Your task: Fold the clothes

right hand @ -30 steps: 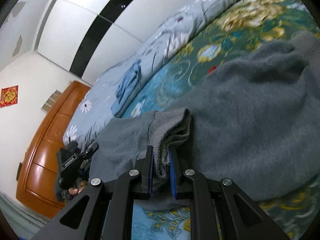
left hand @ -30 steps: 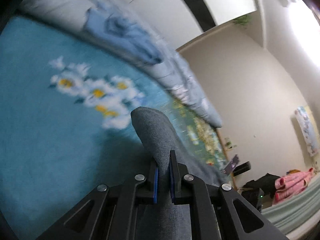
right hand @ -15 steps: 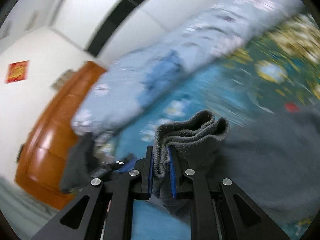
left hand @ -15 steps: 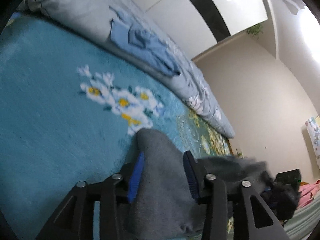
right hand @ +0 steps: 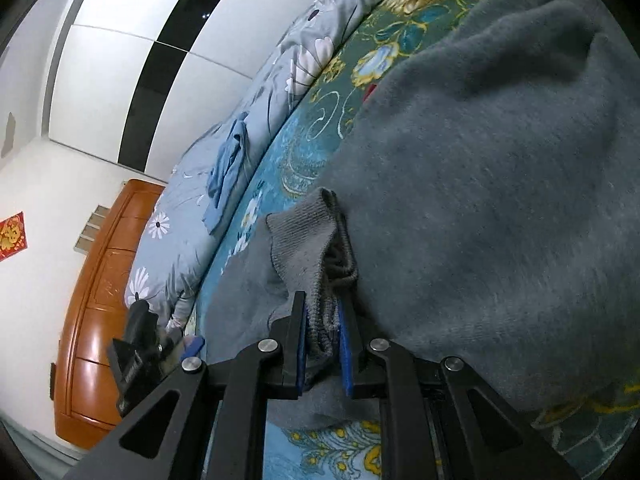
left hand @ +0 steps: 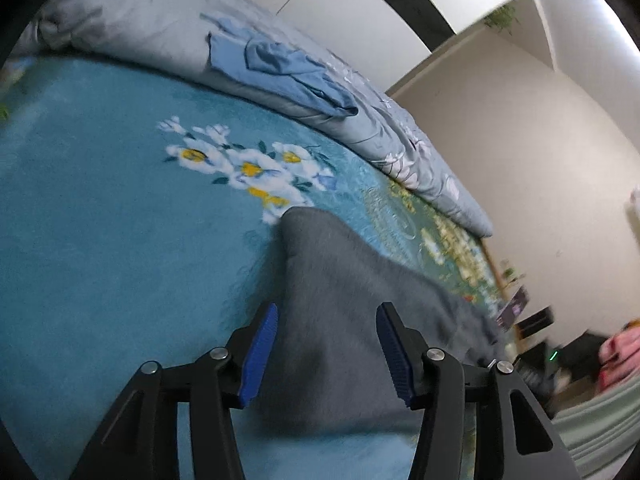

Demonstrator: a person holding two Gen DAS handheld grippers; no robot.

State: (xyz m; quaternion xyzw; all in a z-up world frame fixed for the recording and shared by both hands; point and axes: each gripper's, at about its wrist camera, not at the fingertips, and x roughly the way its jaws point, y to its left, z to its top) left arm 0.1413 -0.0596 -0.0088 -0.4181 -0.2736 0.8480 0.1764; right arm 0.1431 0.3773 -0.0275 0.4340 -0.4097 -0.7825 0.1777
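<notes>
One grey garment [left hand: 340, 320] edge between opening left claw [left hand: 326, 354] pads.

- Right gripper [right hand: 323, 322]: blue pads clamped on the ribbed cuff [right hand: 308, 248] of a grey sweater [right hand: 480, 200].
- Sweater: spread over a teal floral blanket [right hand: 304, 148].
- Pale blue flowered quilt [right hand: 280, 76], bunched along the blanket's far edge; blue garment [right hand: 226, 168] lying on it.
- Orange wooden cabinet [right hand: 100, 300], at left.
- Left gripper [right hand: 176, 346], partly visible at lower left, near the sweater's edge.
</notes>
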